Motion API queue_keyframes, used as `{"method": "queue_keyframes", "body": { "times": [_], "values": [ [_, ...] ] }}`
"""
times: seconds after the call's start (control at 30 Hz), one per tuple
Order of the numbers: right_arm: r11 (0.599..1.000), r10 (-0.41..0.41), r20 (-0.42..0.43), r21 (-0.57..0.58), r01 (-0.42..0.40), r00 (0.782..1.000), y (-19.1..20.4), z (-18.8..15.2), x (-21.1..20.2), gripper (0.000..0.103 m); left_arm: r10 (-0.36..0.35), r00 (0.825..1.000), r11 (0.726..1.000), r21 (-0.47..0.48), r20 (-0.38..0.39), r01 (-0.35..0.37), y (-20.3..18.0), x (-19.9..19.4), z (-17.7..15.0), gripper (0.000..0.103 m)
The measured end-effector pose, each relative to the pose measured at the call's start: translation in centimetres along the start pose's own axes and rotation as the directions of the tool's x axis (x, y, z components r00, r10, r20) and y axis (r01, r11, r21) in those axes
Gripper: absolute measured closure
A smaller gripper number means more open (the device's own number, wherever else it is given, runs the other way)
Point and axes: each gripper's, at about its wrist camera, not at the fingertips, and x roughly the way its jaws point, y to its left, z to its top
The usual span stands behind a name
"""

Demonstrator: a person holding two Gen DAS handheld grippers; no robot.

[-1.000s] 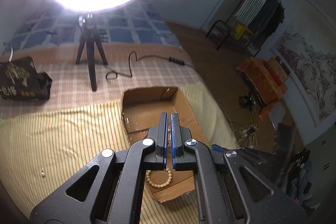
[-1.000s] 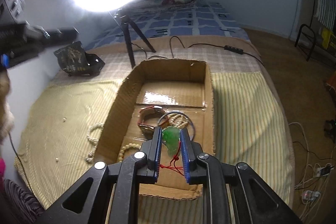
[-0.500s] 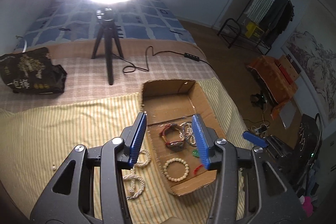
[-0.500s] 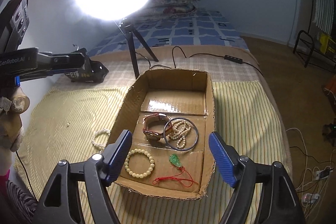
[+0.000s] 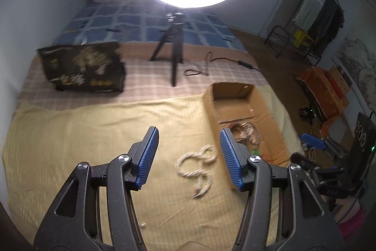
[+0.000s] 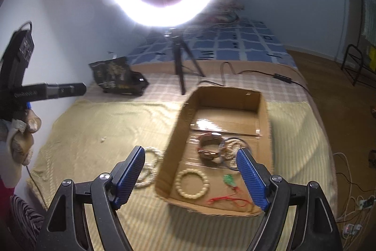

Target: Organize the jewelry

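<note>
Box [image 6: 264, 114] sits on the bed [image 5: 70, 133] as the collection spot: bead bracelet [image 6: 192, 183], green pendant [image 6: 229, 180] and watch [image 6: 209, 147] already lie inside, while the pearl necklace [image 5: 198, 165] lies on the bed just left of the box, probably next. Left gripper [image 5: 189, 157] is wide open and empty, with the necklace framed between its jaws but untouched. Right gripper [image 6: 190, 178] is also wide open over the box's near end, holding nothing.

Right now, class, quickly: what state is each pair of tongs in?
Left tongs: open, holding nothing, above the pearl strand on the bedspread.
Right tongs: open, holding nothing, above the cardboard box.
</note>
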Motion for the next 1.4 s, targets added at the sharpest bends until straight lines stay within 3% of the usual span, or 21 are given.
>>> {"method": "queue_keyframes", "body": {
  "times": [0.3, 0.53, 0.67, 0.77, 0.97, 1.1, 1.4],
  "values": [
    [0.994, 0.102, -0.05, -0.044, -0.104, 0.994, 4.9, -0.1, 1.7, 0.023, 0.062, 0.997, 0.997, -0.05, -0.047, -0.064, 6.7, -2.0, -5.9, 0.048],
    [0.985, 0.164, -0.159, -0.025, -0.17, 0.974, 7.7, -0.5, 5.5, 0.042, 0.05, 0.992, 0.997, -0.048, -0.112, -0.056, 8.5, -1.1, -9.8, 0.048],
    [0.98, 0.194, -0.239, 0.012, -0.197, 0.952, 8.7, -1.0, 8.5, 0.05, 0.015, 0.986, 0.998, -0.059, -0.163, -0.025, 9.0, 0.1, -11.6, 0.054],
    [0.981, 0.194, -0.276, 0.029, -0.193, 0.941, 9.3, -1.5, 10.4, 0.058, 0.0, 0.98, 0.998, -0.065, -0.201, -0.013, 9.2, 1.1, -12.9, 0.063],
    [0.985, 0.168, -0.354, 0.022, -0.171, 0.92, 9.6, -2.5, 13.6, 0.069, -0.013, 0.965, 0.997, -0.075, -0.264, -0.007, 9.3, 3.1, -15.1, 0.064],
    [0.986, 0.16, -0.406, 0.031, -0.161, 0.9, 9.5, -3.7, 15.3, 0.07, -0.014, 0.958, 0.998, -0.06, -0.287, -0.003, 9.2, 4.0, -15.7, 0.066],
    [0.99, 0.126, -0.464, 0.001, -0.141, 0.877, 9.7, -5.4, 16.7, 0.071, 0.001, 0.951, 0.999, -0.033, -0.308, -0.012, 9.2, 5.0, -16.1, 0.066]
  ]
}}
